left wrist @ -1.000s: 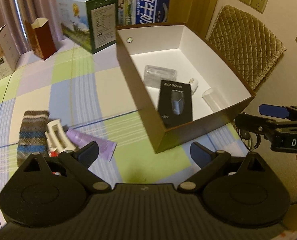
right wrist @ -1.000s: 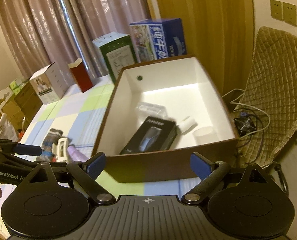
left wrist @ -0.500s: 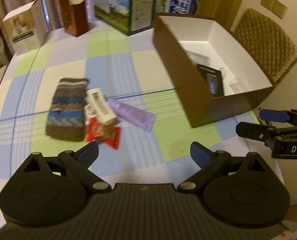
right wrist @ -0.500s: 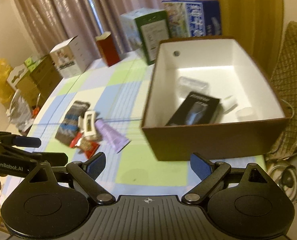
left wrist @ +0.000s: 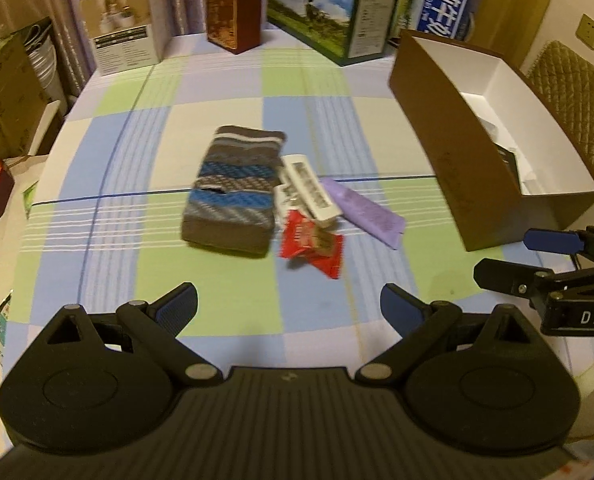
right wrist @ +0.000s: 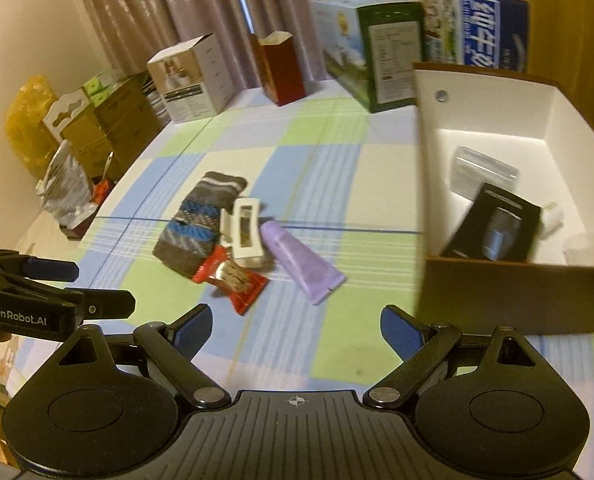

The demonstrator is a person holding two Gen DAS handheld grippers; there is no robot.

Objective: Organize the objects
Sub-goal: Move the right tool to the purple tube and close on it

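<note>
- The left claw (left wrist: pixel 289 306) hangs over the near edge of the counter (left wrist: pixel 225 88), its blue pads spread wide with nothing between them.
- The right claw (right wrist: pixel 293 326) is likewise wide apart and empty, above the checked cloth; its side shows at the right edge of the left wrist view.
- Just beyond both claws lies a small heap of loose things near the middle of the counter.
- Nearest is a red snack packet (left wrist: pixel 312 242), flat on the cloth.
- Touching its far end is a white hair clip (left wrist: pixel 309 190), which rests partly on a purple tube (left wrist: pixel 363 213) lying to its right.
- To the left of the clip, touching it, is a striped knitted sock (left wrist: pixel 233 190) in brown, blue and grey.
- To the right, well apart from the heap, stands an open brown box (right wrist: pixel 513 292) with a white inside.
- In it lie a black carton (right wrist: pixel 497 232), a clear plastic case (right wrist: pixel 483 172) and two small white items, too blurred to tell.
- Along the far edge stand a white carton (left wrist: pixel 127 40), a dark red open carton (left wrist: pixel 233 10), a green carton (left wrist: pixel 333 8) and a blue carton (left wrist: pixel 445 8).
- Curtains (right wrist: pixel 169 12) hang behind them.
</note>
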